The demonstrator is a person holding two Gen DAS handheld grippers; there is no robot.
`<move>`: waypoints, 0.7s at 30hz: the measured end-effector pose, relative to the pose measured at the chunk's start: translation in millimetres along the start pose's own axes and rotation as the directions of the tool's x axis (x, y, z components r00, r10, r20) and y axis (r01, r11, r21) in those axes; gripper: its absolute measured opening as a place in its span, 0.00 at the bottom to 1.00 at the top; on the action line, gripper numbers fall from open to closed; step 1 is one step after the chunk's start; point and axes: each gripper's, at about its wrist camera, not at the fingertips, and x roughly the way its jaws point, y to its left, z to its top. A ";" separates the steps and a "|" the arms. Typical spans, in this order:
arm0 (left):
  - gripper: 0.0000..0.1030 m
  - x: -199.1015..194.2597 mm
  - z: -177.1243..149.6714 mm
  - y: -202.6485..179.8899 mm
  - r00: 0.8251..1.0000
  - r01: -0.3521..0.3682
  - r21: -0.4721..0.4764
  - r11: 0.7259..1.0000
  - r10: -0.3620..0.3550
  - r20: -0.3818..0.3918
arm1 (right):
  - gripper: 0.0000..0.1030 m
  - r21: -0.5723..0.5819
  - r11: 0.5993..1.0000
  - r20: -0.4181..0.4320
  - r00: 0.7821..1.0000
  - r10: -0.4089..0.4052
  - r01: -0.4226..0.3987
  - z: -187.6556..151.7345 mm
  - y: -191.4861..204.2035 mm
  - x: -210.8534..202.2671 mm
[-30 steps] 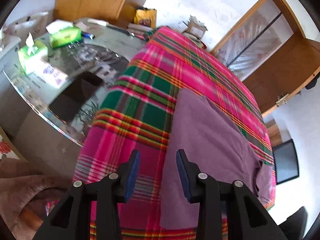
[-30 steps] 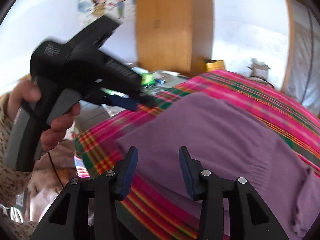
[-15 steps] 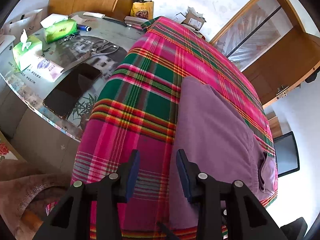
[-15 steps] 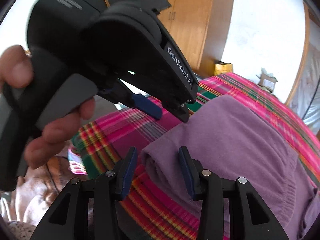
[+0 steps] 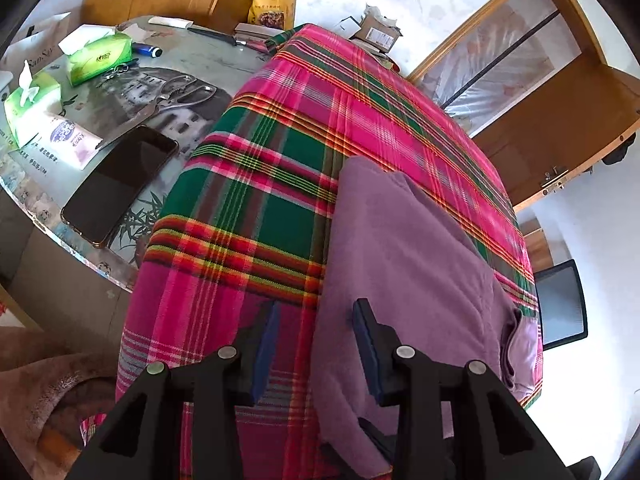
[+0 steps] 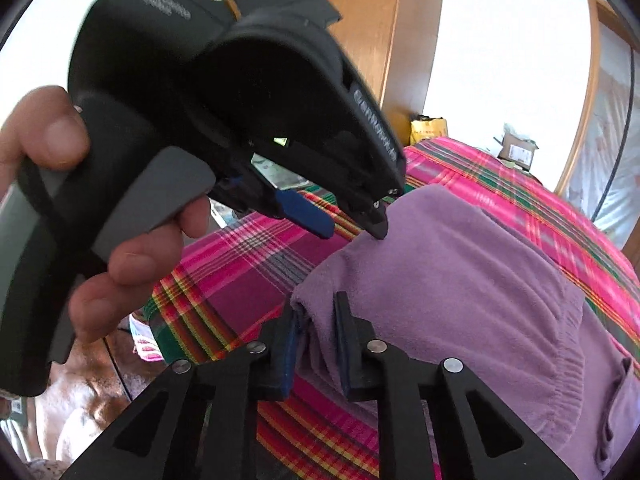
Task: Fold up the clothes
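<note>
A folded purple garment (image 5: 404, 264) lies on a pink and green plaid cloth (image 5: 256, 208). My left gripper (image 5: 316, 340) is open and straddles the garment's left edge, one pad over the plaid and one over the purple fabric. In the right wrist view a hand (image 6: 48, 140) holds the left gripper (image 6: 352, 234), whose black fingertip touches the top of the garment (image 6: 460, 272). My right gripper (image 6: 318, 340) is shut on the garment's near corner fold, with fabric bunched between the pads.
Left of the plaid cloth is a glass tabletop (image 5: 208, 60) with a dark phone (image 5: 120, 184), scissors (image 5: 184, 94) and green tissue packs (image 5: 100, 58). A wooden door (image 5: 560, 120) and a dark screen (image 5: 560, 304) stand on the right. Brown fabric (image 5: 52, 392) lies below left.
My right gripper has narrowed from open to shut on the garment's near corner. The left gripper has come lower and closer over the garment's edge, still open.
</note>
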 end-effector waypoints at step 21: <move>0.18 23.8 45.4 -32.4 0.988 0.138 -0.050 0.989 -0.141 -0.057 | 0.15 0.111 0.992 0.106 0.993 0.044 -0.055 8.4 -33.1 -31.7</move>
